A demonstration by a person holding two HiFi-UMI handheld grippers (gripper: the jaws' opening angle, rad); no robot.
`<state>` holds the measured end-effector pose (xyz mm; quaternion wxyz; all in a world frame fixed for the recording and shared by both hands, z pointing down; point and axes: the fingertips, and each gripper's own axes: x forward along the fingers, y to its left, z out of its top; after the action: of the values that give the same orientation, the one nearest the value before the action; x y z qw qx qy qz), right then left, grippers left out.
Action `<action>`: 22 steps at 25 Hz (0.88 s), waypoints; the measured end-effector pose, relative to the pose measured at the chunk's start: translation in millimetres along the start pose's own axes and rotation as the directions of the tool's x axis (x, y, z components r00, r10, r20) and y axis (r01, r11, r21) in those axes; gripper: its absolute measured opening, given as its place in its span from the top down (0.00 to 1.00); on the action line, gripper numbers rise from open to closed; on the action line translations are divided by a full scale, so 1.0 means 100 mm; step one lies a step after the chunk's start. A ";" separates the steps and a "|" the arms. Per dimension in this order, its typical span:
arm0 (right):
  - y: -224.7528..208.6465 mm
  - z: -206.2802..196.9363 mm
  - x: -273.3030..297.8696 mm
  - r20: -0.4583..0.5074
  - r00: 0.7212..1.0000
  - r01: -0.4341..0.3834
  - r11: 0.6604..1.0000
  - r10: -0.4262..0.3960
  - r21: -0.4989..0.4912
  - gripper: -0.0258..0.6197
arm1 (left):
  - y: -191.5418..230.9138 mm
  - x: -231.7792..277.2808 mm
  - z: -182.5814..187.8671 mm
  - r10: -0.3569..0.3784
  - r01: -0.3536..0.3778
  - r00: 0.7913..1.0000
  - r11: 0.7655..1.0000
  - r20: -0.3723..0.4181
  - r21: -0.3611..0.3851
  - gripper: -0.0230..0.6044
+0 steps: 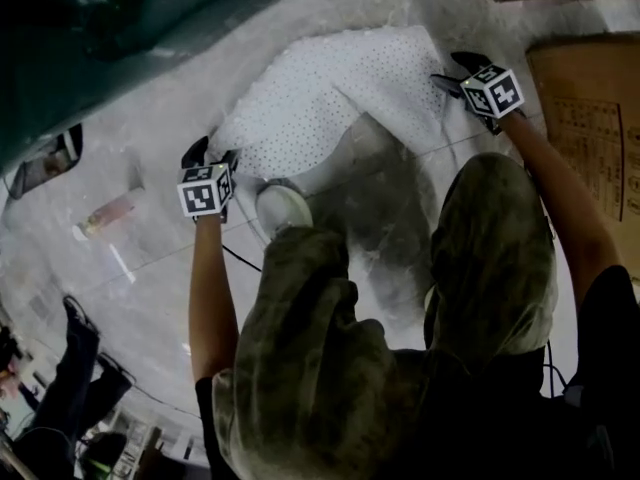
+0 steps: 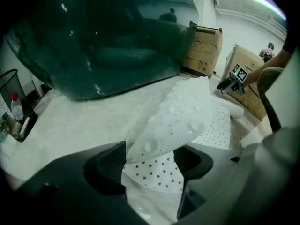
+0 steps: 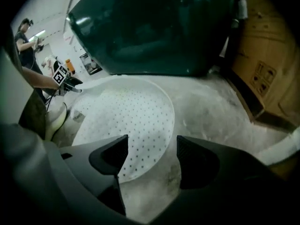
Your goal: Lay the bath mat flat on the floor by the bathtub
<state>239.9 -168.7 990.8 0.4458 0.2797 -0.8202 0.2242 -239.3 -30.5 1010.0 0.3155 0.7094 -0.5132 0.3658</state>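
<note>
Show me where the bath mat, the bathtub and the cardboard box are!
bath mat (image 1: pixel 310 108): head view, on its dotted white middle.
bathtub (image 2: pixel 117 36): left gripper view, on its dark side wall.
cardboard box (image 1: pixel 590 138): head view, on its printed face.

Cardboard boxes (image 1: pixel 585 128) stand at the right of the head view, print showing. A pinkish item (image 1: pixel 108 213) lies well to the left. In the left gripper view, a mesh bin (image 2: pixel 10 84) stands near a red-capped bottle (image 2: pixel 17 108), and a bystander (image 2: pixel 268 51) shows beyond the boxes.
</note>
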 end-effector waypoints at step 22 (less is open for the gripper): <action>0.36 -0.35 0.28 -0.010 0.999 0.032 0.960 -0.030 0.277 0.82 | -0.06 -0.04 -0.45 0.064 -0.068 0.994 0.997 -0.085 -0.044 0.89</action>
<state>224.7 -127.7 1027.7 0.4083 0.3513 -0.7750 0.3306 -243.2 9.9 1030.5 0.3409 0.6685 -0.5311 0.3934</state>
